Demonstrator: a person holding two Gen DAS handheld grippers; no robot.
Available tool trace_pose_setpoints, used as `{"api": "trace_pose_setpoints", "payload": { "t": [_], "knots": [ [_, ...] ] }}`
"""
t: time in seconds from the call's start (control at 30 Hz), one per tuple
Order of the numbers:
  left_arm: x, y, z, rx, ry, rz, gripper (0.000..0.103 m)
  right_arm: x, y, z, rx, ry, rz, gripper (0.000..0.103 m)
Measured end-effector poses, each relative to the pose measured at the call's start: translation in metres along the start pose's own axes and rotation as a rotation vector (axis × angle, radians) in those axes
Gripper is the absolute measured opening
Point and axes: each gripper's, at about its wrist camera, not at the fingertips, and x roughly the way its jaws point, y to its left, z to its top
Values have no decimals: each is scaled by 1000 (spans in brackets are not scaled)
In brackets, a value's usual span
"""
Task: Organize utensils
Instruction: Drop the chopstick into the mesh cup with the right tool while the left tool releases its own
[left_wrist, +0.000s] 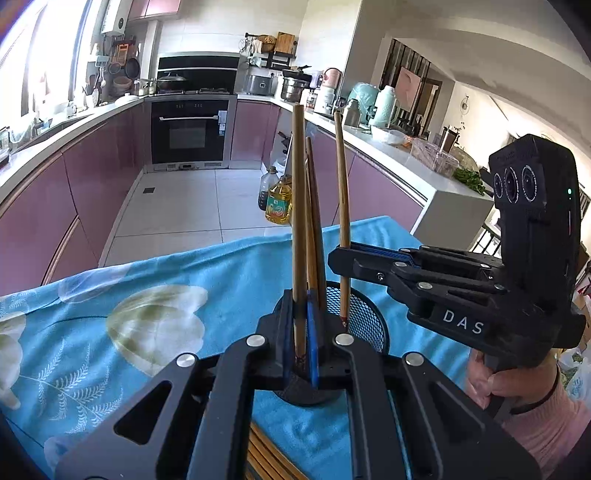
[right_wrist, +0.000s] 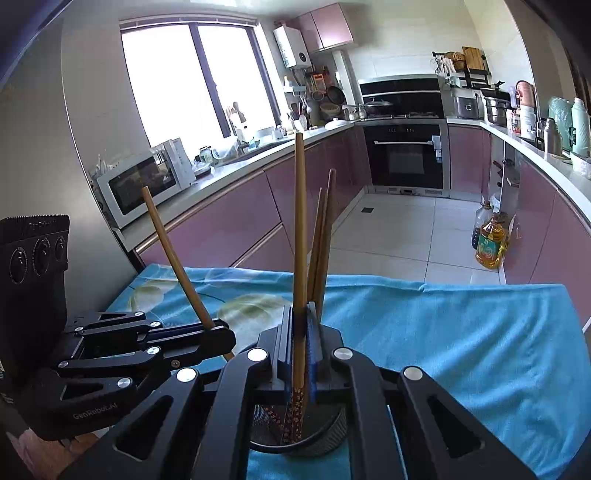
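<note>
My left gripper (left_wrist: 303, 332) is shut on a wooden chopstick (left_wrist: 298, 221) and holds it upright over the black mesh holder (left_wrist: 364, 317). My right gripper (left_wrist: 341, 258) comes in from the right and is shut on another chopstick (left_wrist: 342, 192), its tip inside the holder. In the right wrist view my right gripper (right_wrist: 301, 347) grips its chopstick (right_wrist: 300, 229) above the holder (right_wrist: 325, 439). Two more chopsticks (right_wrist: 322, 236) stand in the holder. The left gripper (right_wrist: 218, 336) holds a tilted chopstick (right_wrist: 173, 254).
A blue flowered cloth (left_wrist: 110, 325) covers the table. Several more chopsticks (left_wrist: 266, 458) lie on it under my left gripper. Beyond the table's far edge are the tiled kitchen floor, oil bottles (left_wrist: 279, 201) and pink cabinets.
</note>
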Motion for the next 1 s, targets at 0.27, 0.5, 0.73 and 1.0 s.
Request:
{"api": "trace_pose_setpoints", "payload": {
  "t": [0.27, 0.5, 0.73, 1.0],
  "knots": [
    [13, 1, 2, 2, 20, 3, 8, 10, -5, -5, 20, 39, -10, 8],
    [12, 2, 0, -7, 12, 24, 19, 3, -6, -5, 35, 14, -11, 13],
    [-14, 1, -10, -12, -44, 58, 24, -7, 0, -9, 31, -13, 8, 21],
    [-69, 7, -41, 2, -130, 122, 36, -47, 31, -27, -53, -73, 82, 33]
  ]
}}
